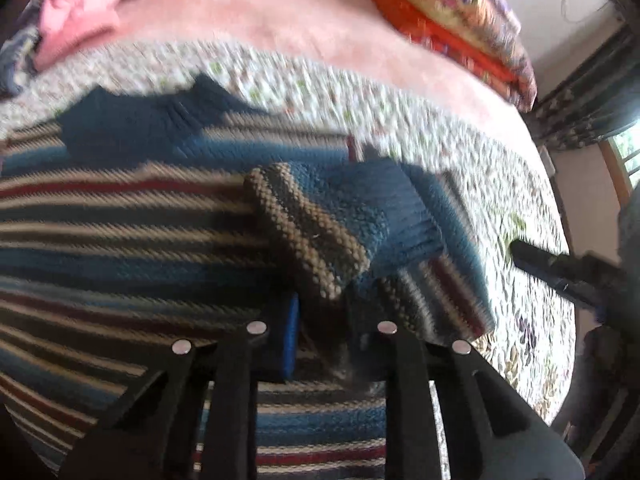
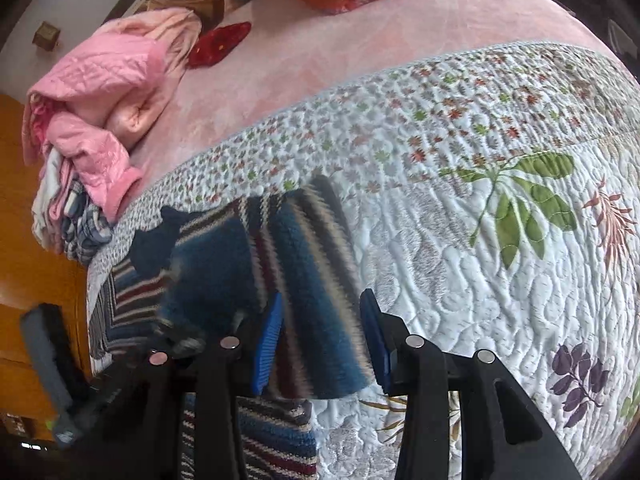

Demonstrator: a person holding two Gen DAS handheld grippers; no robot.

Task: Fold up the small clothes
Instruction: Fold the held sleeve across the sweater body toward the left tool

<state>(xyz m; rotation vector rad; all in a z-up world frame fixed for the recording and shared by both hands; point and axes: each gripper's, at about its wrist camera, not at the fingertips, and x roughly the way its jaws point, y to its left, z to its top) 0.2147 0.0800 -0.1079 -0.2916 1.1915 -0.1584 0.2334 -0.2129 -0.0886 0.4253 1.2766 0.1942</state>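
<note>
Left tongs (image 1: pixel 324 332) pinch the striped sweater's (image 1: pixel 120 216) sleeve; right tongs (image 2: pixel 320 344) gape, sleeve running away between them.

A blue, cream and maroon striped sweater (image 1: pixel 132 216) lies on a white floral quilt (image 2: pixel 460 240) over pink bedding (image 2: pixel 320 48).

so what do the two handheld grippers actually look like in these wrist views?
Both match: black plastic finger arms with cut-out slots and round silver studs near the ends, blue ribbed pads on the inner faces. Left gripper shows one blue pad clearly; right gripper shows both. No cables, markings or sleeves visible.
</note>
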